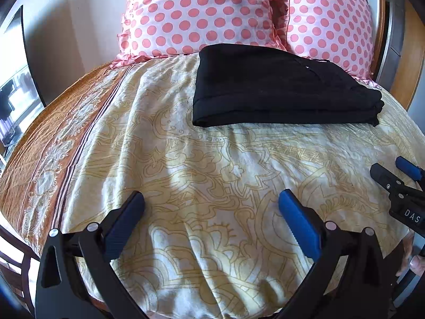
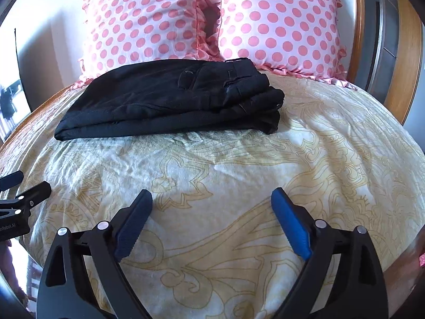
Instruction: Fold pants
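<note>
Black pants (image 1: 281, 87) seen folded into flat stack on bedspread (image 1: 186, 159), far end of bed, touching 2 polka-dot pillows (image 1: 202, 10) propped behind. Left gripper (image 1: 211, 199) held low over bare bedspread, jaws spread wide, nothing gripped. Right gripper (image 2: 211, 199) same deal: jaws wide, nothing between blue pads (image 2: 290, 226). Both kept well short of pants, side by side.

Folded pants (image 1: 279, 87) on bedspread (image 1: 212, 172), just before two pillows (image 1: 202, 13) side by side; both grippers nearer, apart from pants.
</note>
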Available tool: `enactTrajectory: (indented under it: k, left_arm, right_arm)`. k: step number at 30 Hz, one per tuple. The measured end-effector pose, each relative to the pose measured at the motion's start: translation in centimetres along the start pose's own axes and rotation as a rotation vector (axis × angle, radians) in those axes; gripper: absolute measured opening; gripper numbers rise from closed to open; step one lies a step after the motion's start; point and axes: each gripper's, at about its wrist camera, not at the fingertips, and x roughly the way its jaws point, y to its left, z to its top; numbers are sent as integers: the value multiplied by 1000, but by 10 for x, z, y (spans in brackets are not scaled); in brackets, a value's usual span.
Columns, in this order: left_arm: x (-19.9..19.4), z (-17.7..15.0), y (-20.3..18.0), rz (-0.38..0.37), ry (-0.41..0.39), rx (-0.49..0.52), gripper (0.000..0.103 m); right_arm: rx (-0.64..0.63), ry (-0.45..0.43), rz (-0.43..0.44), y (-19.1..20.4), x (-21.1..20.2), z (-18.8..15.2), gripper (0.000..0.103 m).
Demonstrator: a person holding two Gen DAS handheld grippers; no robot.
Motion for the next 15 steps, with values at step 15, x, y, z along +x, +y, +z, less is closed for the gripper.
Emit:
enactTrajectory:
  k: [15]
  left_arm:
    - [-1, -1, 0, -2, -7, -2, 101]
  right_arm:
    - [3, 6, -2, -2, 1, 0, 96]
